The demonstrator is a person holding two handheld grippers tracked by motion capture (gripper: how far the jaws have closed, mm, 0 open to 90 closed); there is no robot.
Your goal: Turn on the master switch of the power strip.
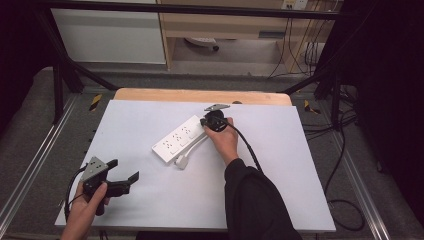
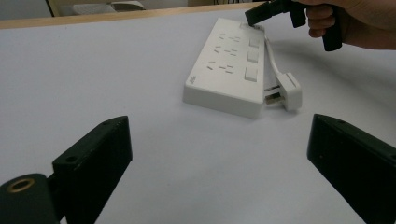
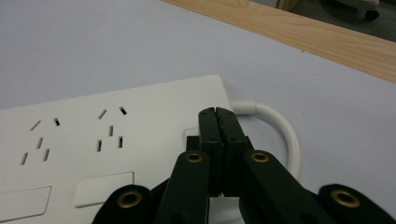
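The left gripper [image 1: 121,172] rests nearest the person, at the near left corner of the white table [image 1: 150,200], its jaws spread wide with nothing between them. It sits well apart from the work, so it gives no support to anything; if the strip slides, nothing is there to stop it.

Farther out, near the middle of the table, lies the white power strip [image 1: 181,137], set at a slant, with three sets of sockets and a row of rocker switches [image 2: 252,57] along one edge. Its short white cord [image 2: 273,65] loops back along that side and ends in a flat white plug [image 2: 290,89] lying just beside the strip's near end.

At the far end of the strip, the right gripper [image 3: 218,116] has its jaws pressed tight together, empty, with the closed tip on or just over the last switch; I cannot tell whether it actually touches. My judgement is that the step in hand is pressing that switch.

The risks follow from this. The narrow tip could slip off the switch edge and skid onto the casing or into the cord where it leaves the strip. A push that is angled rather than straight down could shove the light strip across the smooth table, since it is unheld. The loose plug and cord could be dragged along with it towards the wooden edge [image 1: 200,95] beyond.
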